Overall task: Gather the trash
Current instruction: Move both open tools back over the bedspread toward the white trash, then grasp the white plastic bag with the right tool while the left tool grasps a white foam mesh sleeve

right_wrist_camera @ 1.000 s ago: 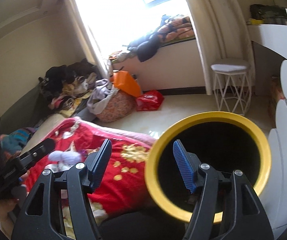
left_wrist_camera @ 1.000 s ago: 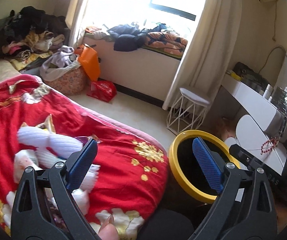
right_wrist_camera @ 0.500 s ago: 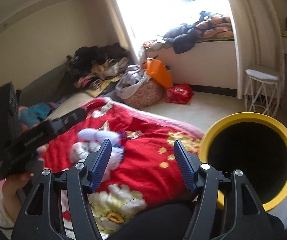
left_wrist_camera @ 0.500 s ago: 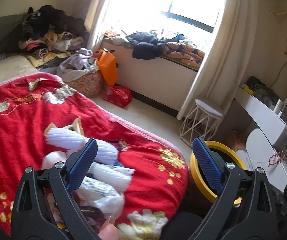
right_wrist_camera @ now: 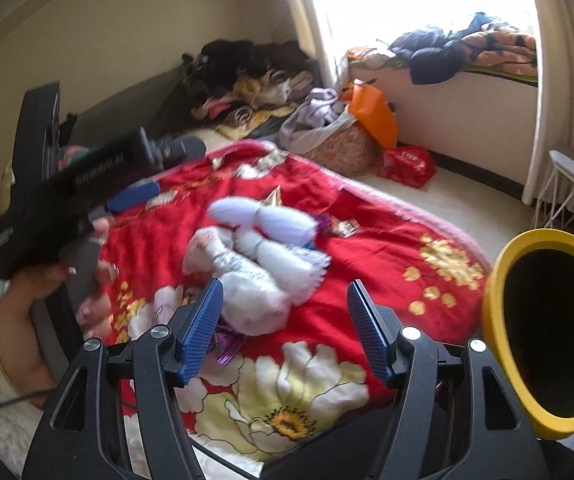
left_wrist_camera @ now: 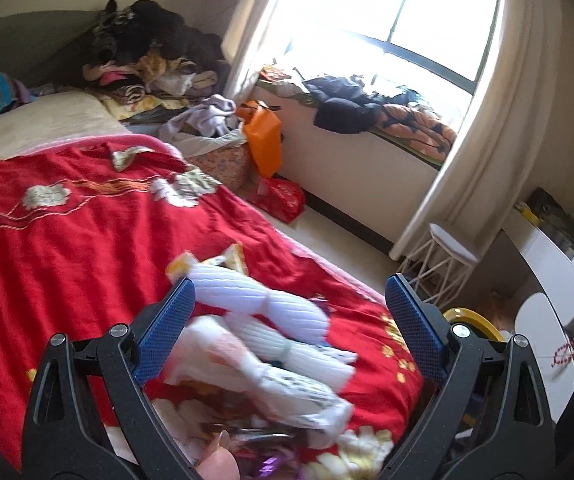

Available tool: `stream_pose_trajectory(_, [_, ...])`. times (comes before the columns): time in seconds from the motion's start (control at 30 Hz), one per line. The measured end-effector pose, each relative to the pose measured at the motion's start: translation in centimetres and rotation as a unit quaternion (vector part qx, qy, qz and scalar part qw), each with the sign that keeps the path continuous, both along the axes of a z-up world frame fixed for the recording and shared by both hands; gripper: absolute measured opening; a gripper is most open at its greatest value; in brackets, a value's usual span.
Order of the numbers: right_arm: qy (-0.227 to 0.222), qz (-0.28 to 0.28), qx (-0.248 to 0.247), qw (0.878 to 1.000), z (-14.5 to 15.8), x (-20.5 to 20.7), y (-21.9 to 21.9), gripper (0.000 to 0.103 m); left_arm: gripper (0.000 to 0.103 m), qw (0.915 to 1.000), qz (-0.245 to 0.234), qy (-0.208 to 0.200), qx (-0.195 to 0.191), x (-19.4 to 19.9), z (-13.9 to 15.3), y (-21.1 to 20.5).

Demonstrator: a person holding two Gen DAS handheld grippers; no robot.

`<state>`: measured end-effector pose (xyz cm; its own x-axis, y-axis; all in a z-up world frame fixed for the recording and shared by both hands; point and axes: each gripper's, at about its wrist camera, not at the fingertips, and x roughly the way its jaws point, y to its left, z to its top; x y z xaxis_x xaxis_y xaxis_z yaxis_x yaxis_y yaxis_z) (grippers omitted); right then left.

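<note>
A heap of white plastic bags and wrappers (left_wrist_camera: 271, 336) lies on the red flowered bedspread (left_wrist_camera: 87, 240). My left gripper (left_wrist_camera: 291, 320) is open and empty, hovering just above the heap. The heap also shows in the right wrist view (right_wrist_camera: 259, 256), with small shiny purple and gold wrappers (right_wrist_camera: 339, 226) beside it. My right gripper (right_wrist_camera: 283, 312) is open and empty, near the heap's front edge. A yellow-rimmed black trash bin (right_wrist_camera: 543, 344) stands at the bed's right side; only its rim (left_wrist_camera: 471, 318) shows in the left wrist view. The left gripper's body (right_wrist_camera: 87, 176) shows at the left.
Clothes are piled at the bed's far end (left_wrist_camera: 147, 64) and on the window ledge (left_wrist_camera: 367, 108). A laundry basket (right_wrist_camera: 335, 144), an orange bag (left_wrist_camera: 263, 136) and a red bag (right_wrist_camera: 407, 162) sit on the floor. A white wire stool (left_wrist_camera: 443, 264) and a white dresser (left_wrist_camera: 547, 264) stand at right.
Both grippers have swung left, away from the bin and over the bed. The white trash heap now lies between the fingers of each; the bin has slid to the right edge.
</note>
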<state>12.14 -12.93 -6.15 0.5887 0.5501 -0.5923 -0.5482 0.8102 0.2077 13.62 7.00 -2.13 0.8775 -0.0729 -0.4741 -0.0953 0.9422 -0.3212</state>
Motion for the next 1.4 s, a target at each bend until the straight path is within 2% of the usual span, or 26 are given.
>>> stream_pose_trajectory(0.33, [0.019, 0.044, -0.026, 0.999, -1.7, 0.6, 4.3, 0.062, 0.088, 0.9988, 0.035, 0.034, -0.008, 1.1, -2.2, 4.3])
stream_pose_trajectory(0.63, [0.036, 0.054, -0.026, 0.998, -2.6, 2.2, 5.9, 0.062, 0.087, 0.9948, 0.020, 0.075, -0.066, 4.7, -4.9, 6.7])
stream_pose_trajectory(0.83, [0.059, 0.056, -0.023, 0.996, -3.5, 2.8, 5.9, 0.053, 0.077, 0.9857, 0.006, 0.111, -0.126, 7.4, -7.1, 7.5])
stream_pose_trajectory(0.93, [0.062, 0.057, -0.025, 0.996, -3.8, 2.8, 5.8, 0.050, 0.063, 0.9831, 0.003, 0.121, -0.137, 7.9, -7.8, 7.4])
stream_pose_trajectory(1.0, [0.062, 0.059, -0.026, 0.996, -3.9, 2.8, 5.7, 0.045, 0.044, 0.9827, 0.002, 0.120, -0.141, 7.8, -7.9, 7.3])
stream_pose_trajectory(1.13, [0.057, 0.067, -0.031, 0.996, -4.0, 2.4, 5.8, 0.036, 0.023, 0.9846, -0.009, 0.106, -0.138, 7.3, -7.4, 6.8])
stream_pose_trajectory(1.27, [0.044, 0.071, -0.025, 0.996, -3.5, 2.0, 6.0, 0.029, 0.019, 0.9872, -0.012, 0.083, -0.136, 6.3, -6.2, 6.6])
stream_pose_trajectory(1.4, [0.022, 0.071, -0.012, 0.997, -2.2, 1.4, 5.6, 0.027, 0.015, 0.9888, -0.005, 0.054, -0.139, 5.2, -4.5, 6.8])
